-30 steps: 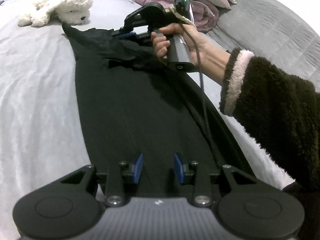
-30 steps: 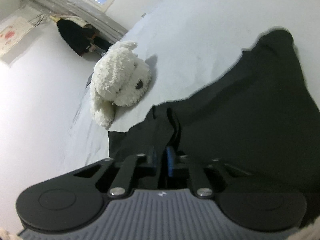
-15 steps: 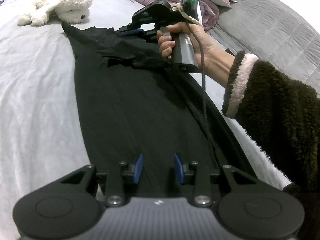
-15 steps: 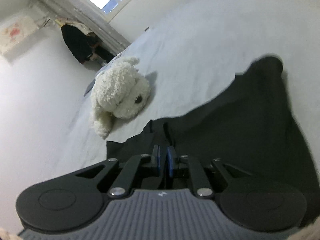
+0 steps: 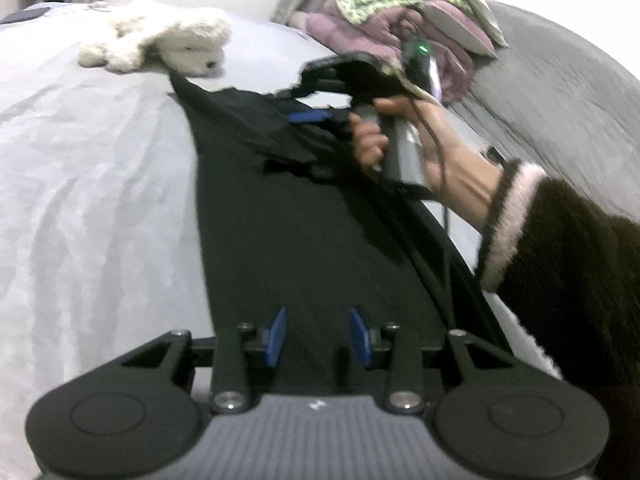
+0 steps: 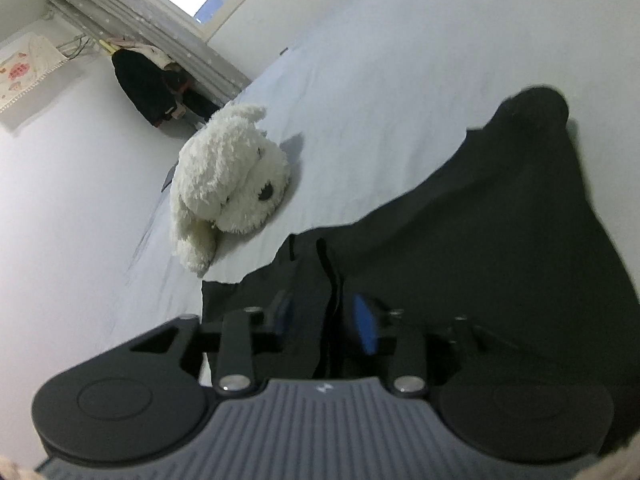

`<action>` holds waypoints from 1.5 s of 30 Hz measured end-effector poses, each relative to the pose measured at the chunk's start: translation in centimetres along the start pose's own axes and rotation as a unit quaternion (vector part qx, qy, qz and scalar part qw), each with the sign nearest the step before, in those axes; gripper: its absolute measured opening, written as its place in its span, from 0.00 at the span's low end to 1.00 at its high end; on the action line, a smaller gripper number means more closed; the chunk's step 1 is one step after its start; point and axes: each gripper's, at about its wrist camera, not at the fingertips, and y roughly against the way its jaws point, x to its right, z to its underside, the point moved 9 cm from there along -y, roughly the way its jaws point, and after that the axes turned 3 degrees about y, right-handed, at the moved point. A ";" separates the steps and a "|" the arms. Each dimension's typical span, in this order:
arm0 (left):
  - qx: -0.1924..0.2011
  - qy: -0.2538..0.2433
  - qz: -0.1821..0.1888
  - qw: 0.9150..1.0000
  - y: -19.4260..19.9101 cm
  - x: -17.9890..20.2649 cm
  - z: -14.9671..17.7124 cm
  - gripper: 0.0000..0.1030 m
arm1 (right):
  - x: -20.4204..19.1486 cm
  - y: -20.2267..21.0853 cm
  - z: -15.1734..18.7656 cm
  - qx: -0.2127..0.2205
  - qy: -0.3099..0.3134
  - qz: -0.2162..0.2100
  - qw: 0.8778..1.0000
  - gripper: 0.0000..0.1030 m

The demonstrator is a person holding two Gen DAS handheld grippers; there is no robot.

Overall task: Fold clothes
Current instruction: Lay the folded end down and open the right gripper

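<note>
Releasing: right gripper (image 6: 322, 316) jaws are spreading around a fabric ridge of the black garment (image 5: 304, 248) on the bed (image 5: 100, 200); left gripper (image 5: 317, 336) jaws are parting, empty. The fold may slump or snag.

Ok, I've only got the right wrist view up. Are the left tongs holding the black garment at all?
Observer: No. The left tongs are open over the near end of the black garment, with nothing between the pads.
Operator: How does the cloth lie from that end?
Observer: It runs as one long narrow strip up the bed towards the white plush dog.
Operator: Anything off to the side I can't see?
Observer: Yes, a heap of purple and green-patterned bedding lies past the garment's far end, towards the right of the left wrist view.
</note>
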 end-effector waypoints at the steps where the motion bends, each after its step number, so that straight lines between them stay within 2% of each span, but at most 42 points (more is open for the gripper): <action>1: 0.003 0.007 -0.001 1.000 -0.1 -0.3 -0.2 0.36 | 0.0 0.0 0.0 0.000 0.002 0.003 1.000 0.40; 8: 0.014 0.025 -0.001 1.000 -0.6 -0.9 -1.0 0.36 | -1.2 -1.9 0.2 -0.004 0.030 0.012 0.999 0.39; 10: 0.014 0.025 0.000 1.000 -0.8 -0.7 -1.0 0.36 | -1.5 -2.5 0.1 0.000 0.041 0.025 0.999 0.29; 12: 0.012 0.024 -0.001 1.000 -1.1 -0.7 -1.0 0.36 | -1.8 -2.9 0.0 0.005 0.053 0.037 0.998 0.08; 14: 0.010 0.022 -0.001 1.000 -1.2 -0.6 -0.8 0.36 | -2.5 -2.5 0.1 0.018 0.077 0.042 0.996 0.03; 18: 0.005 0.019 0.001 1.000 -1.4 -0.5 -0.6 0.36 | -3.6 -0.8 -0.3 0.056 0.115 0.054 0.990 0.03; 24: 0.005 0.020 0.001 1.000 -1.4 -0.8 -0.8 0.36 | -3.5 1.3 -1.2 0.098 0.133 0.085 0.983 0.03; 29: -0.001 0.018 0.003 1.000 -1.7 -0.8 -0.7 0.36 | -2.3 1.1 -1.5 0.084 0.146 0.140 0.976 0.03; 31: -0.003 0.019 0.002 1.000 -1.7 -0.8 -0.7 0.36 | -1.7 0.6 -1.3 0.067 0.140 0.149 0.977 0.04; 33: -0.004 0.020 0.002 1.000 -1.7 -0.7 -0.8 0.36 | -0.9 -0.1 -1.1 0.043 0.119 0.150 0.981 0.14; 36: -0.005 0.021 0.002 1.000 -1.7 -0.9 -0.9 0.36 | -0.1 0.3 -0.9 0.030 0.080 0.130 0.988 0.14; 37: -0.005 0.022 0.003 1.000 -1.6 -0.9 -0.9 0.36 | 0.0 0.7 -0.9 0.028 0.067 0.119 0.990 0.17; 39: -0.006 0.022 0.005 1.000 -1.6 -1.0 -0.9 0.36 | 0.0 1.7 -0.8 0.027 0.052 0.105 0.993 0.47; 45: -0.010 0.018 0.009 1.000 -1.6 -0.8 -0.7 0.36 | -0.3 4.7 1.6 -0.006 0.036 0.055 0.998 0.48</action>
